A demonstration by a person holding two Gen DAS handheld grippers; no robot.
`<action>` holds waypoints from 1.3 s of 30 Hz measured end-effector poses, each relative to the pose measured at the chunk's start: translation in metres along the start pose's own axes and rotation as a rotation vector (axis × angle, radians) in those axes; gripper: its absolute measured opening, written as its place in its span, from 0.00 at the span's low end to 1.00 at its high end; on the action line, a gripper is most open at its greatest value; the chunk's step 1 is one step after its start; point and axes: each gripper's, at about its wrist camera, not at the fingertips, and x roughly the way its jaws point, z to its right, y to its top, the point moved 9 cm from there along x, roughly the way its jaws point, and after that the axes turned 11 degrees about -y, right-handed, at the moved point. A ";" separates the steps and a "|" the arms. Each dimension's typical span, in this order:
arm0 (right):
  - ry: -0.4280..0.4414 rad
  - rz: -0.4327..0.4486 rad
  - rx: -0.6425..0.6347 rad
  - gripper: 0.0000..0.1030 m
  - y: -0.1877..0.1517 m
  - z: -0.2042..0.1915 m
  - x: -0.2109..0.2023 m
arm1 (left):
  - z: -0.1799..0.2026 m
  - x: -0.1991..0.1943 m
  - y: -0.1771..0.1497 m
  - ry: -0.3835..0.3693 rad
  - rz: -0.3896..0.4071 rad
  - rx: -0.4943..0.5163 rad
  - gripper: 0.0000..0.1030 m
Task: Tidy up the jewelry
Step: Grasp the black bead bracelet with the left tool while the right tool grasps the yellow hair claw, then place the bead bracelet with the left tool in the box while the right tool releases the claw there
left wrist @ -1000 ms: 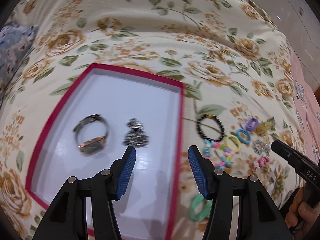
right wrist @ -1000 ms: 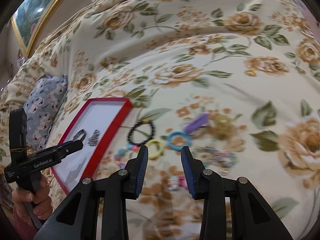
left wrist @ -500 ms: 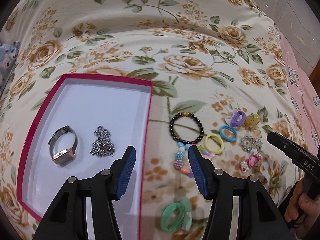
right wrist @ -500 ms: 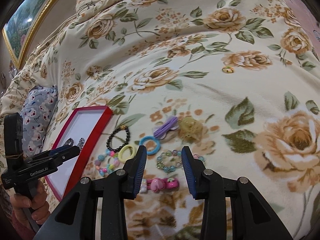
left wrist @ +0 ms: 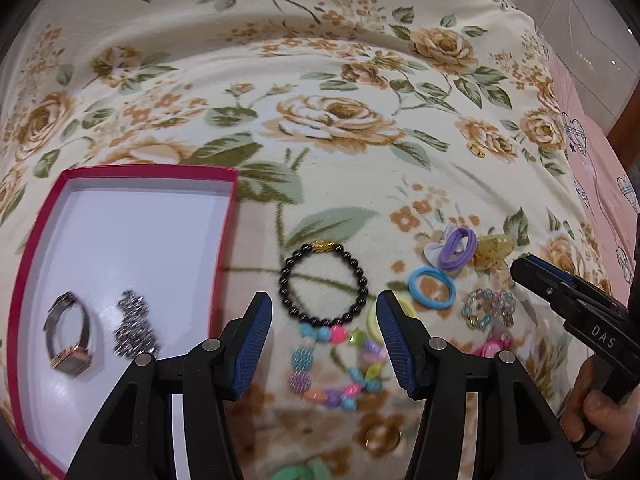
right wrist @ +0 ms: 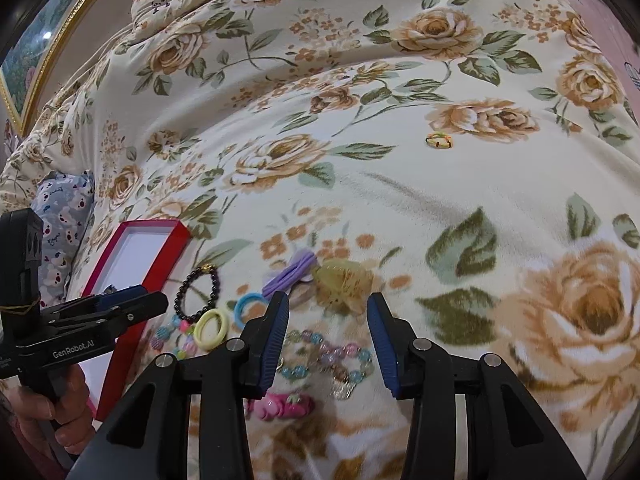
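Observation:
A red-rimmed white box (left wrist: pixel 230 216) lies on the floral bedspread and holds a watch (left wrist: pixel 70 334) and a silver chain (left wrist: pixel 134 326). Right of it lie a black bead bracelet (left wrist: pixel 323 282), a multicoloured bead bracelet (left wrist: pixel 336 364), yellow (right wrist: pixel 211 329), blue (left wrist: pixel 432 288) and purple (left wrist: pixel 458 246) hair ties, a clear bead bracelet (right wrist: pixel 328 356) and a pink clip (right wrist: pixel 284 404). My left gripper (left wrist: pixel 324 320) is open and empty over the two bead bracelets. My right gripper (right wrist: pixel 327 320) is open and empty over the clear bead bracelet.
An amber hair claw (right wrist: pixel 344 280) lies by the purple tie. A green hair tie (left wrist: pixel 304 470) lies at the near edge. A small ring (right wrist: pixel 439 140) sits alone farther back. A blue patterned pillow (right wrist: pixel 60 216) is at the left.
My left gripper has moved right, from over the box to over the bead bracelets. My right gripper has moved right and closer to the clear bead bracelet. Both stayed open.

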 end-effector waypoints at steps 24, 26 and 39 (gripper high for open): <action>-0.009 0.028 -0.007 0.31 0.016 -0.005 0.014 | 0.006 0.043 0.014 -0.005 -0.016 0.061 0.06; 0.004 0.037 -0.010 0.31 0.017 -0.010 0.006 | 0.007 0.028 0.013 -0.015 0.007 0.059 0.06; 0.154 0.060 -0.076 0.31 0.012 -0.079 -0.031 | -0.014 -0.066 -0.010 -0.033 0.122 -0.006 0.06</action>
